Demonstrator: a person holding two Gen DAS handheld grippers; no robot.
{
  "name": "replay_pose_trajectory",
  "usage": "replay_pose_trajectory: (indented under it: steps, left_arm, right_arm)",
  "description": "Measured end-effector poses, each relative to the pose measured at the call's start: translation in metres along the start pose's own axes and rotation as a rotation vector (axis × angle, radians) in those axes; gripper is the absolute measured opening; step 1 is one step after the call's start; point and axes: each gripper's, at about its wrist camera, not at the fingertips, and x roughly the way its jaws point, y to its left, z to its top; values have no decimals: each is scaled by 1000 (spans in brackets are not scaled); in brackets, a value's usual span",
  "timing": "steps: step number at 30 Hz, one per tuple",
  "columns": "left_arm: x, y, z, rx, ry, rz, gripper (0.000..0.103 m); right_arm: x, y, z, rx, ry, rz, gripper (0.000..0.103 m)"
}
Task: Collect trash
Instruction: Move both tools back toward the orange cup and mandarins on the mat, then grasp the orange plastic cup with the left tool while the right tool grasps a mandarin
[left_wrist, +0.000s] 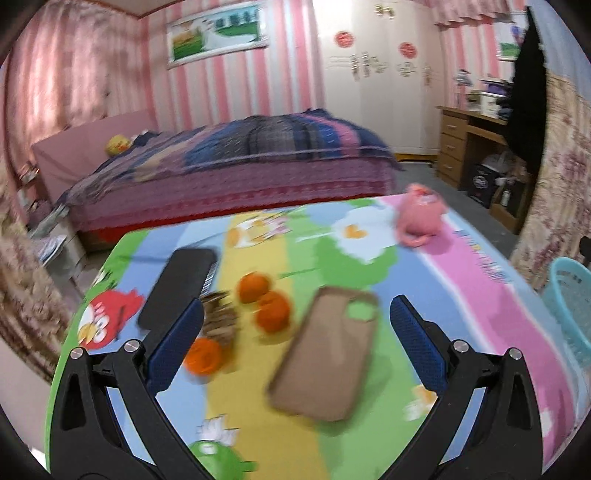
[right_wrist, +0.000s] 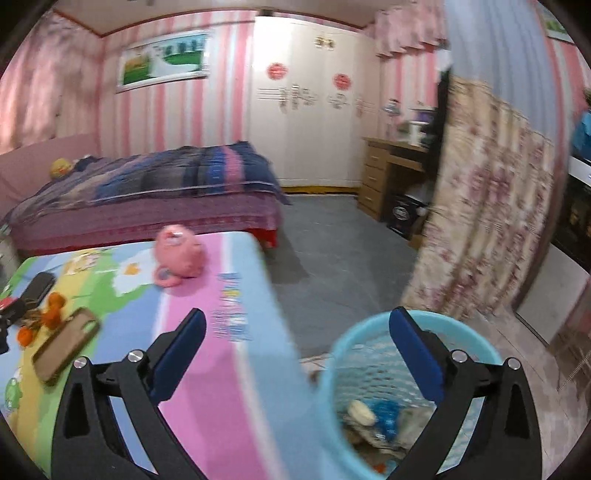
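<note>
Eyeing peel (left_wrist: 218, 319): light, limp, so pinch its edge w/ left gripper (left_wrist: 295, 336); both grippers' jaws wide, empty.

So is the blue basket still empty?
No, the right wrist view looks down into the blue basket and bits of trash already lie at its bottom.

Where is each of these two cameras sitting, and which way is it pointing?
Left wrist view: sits on the left gripper, looking forward over the table toward the bed; both open fingers show.
Right wrist view: sits on the right gripper, looking past the table's edge at the blue basket on the floor; both open fingers show.
Shared: the brown phone case, pink plush toy, bed and basket.
</note>
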Motion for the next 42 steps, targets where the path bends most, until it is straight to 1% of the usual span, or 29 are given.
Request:
replay_pose_trajectory:
  steps: [2, 4, 6, 10, 11, 15, 18, 23, 25, 27, 28, 29, 30, 34, 37, 42]
  left_arm:
    - [8, 21, -6, -25, 17, 19, 97]
    - [16, 36, -12, -40, 29, 36, 97]
    - [24, 49, -19, -52, 46, 50, 97]
    - [45, 77, -31, -80, 98, 76, 97]
    - [49, 85, -34, -96, 111, 74, 97]
    - [65, 105, -44, -165, 169, 53, 97]
    - [77, 111, -48, -192, 222, 13, 87]
    - [87, 106, -51, -184, 273, -2, 73]
    - [88, 102, -51, -166, 277, 2, 70]
    - [88, 97, -50, -149, 278, -5, 61]
    - [88, 95, -50, -138, 277, -3, 53]
    - [87, 93, -50, -132, 273, -10, 43]
    - [86, 93, -50, -129, 270, -19, 39]
    - [84, 93, -50, -126, 268, -25, 39]
    - [75, 96, -46, -104, 247, 2, 39]
    - [52, 115, -30, -124, 164, 44, 39]
  right_arm:
    - [6, 19, -2, 7, -6, 56, 97]
    - [13, 39, -6, -19, 7, 93, 97]
    - [21, 62, -11, -64, 25, 103, 97]
    - [31, 93, -15, -82, 53, 150, 97]
    - [32, 104, -17, -93, 59, 165, 97]
    - [39, 119, -20, -97, 73, 178, 97]
    - [46, 123, -20, -74, 90, 193, 97]
    - [49, 132, -21, -112, 93, 189, 97]
    - [50, 134, -22, -117, 94, 187, 97]
    - [51, 134, -21, -111, 99, 193, 97]
    - [51, 135, -22, -109, 104, 198, 97]
    - [51, 136, -22, -111, 106, 200, 97]
    - [50, 137, -22, -115, 106, 201, 97]
    - [48, 144, -24, -138, 103, 202, 97]
    - [47, 149, -24, -144, 104, 215, 97]
    - [43, 164, -27, -158, 108, 261, 97]
